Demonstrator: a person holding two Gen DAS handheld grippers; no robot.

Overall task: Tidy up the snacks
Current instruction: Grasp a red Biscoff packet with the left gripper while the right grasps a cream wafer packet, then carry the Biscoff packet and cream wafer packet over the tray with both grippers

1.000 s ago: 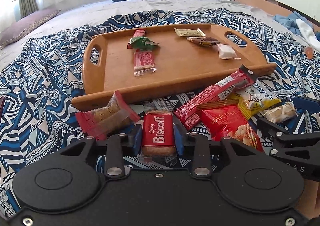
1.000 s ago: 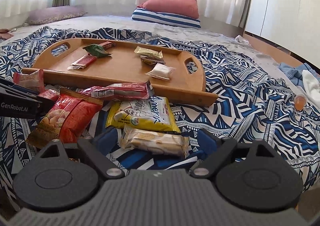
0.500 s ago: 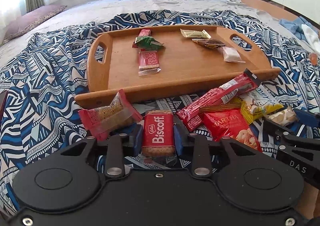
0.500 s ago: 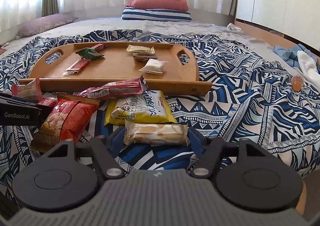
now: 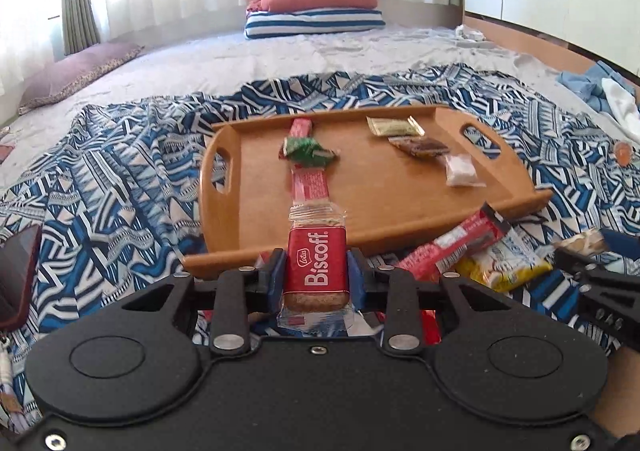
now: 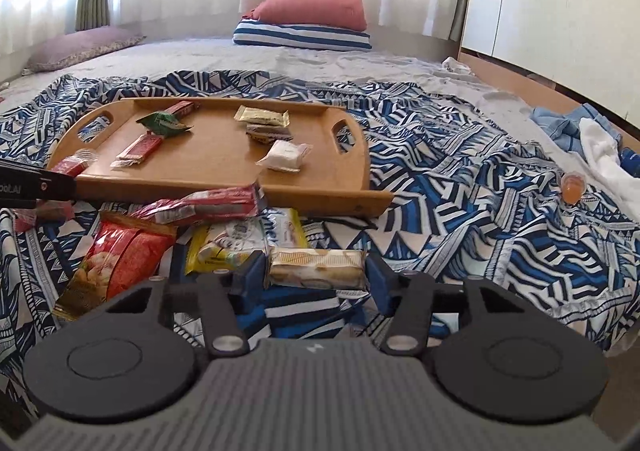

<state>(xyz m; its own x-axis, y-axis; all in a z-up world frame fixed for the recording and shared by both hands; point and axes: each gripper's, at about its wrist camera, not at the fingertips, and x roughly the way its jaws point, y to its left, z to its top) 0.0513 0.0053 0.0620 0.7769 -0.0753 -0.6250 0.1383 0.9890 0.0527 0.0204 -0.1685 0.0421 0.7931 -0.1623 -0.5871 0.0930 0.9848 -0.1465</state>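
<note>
- Both grippers are rising off the blanket since the earlier frames: the left gripper [image 5: 316, 275] is carrying the Biscoff packet [image 5: 317, 270] up toward the near edge of the wooden tray [image 5: 384, 211], and the right gripper [image 6: 316, 271] is lifting the pale wafer packet [image 6: 318, 269] clear of the patterned blanket [image 6: 460, 211].
- Left jaws are pinching the Biscoff packet by its long sides, its clear wrapper tail pointing forward over the tray's near rim.
- Right jaws are closing on the two short ends of the wafer packet, which is hanging crosswise between them; the pads are looking to be touching the wrapper, so I am judging this a grip, though a light one.
- Other snacks are still lying on the blanket just off the tray's near edge: a long red bar [image 6: 204, 205], a yellow packet [image 6: 240, 243] and a red crisp bag [image 6: 120, 255].
- On the tray, red wrappers are lining up near the left handle [image 5: 219, 167] and paler ones toward the right handle, so the sorting seems to be going by colour.
- For a clean placement, the left gripper is needing to clear the rim fully, then lower the Biscoff packet flat at the near end of the red row [image 5: 310, 183] before letting go.
- Right side is wanting a firmer squeeze, since a packet held by its ends may sag or slip.
</note>
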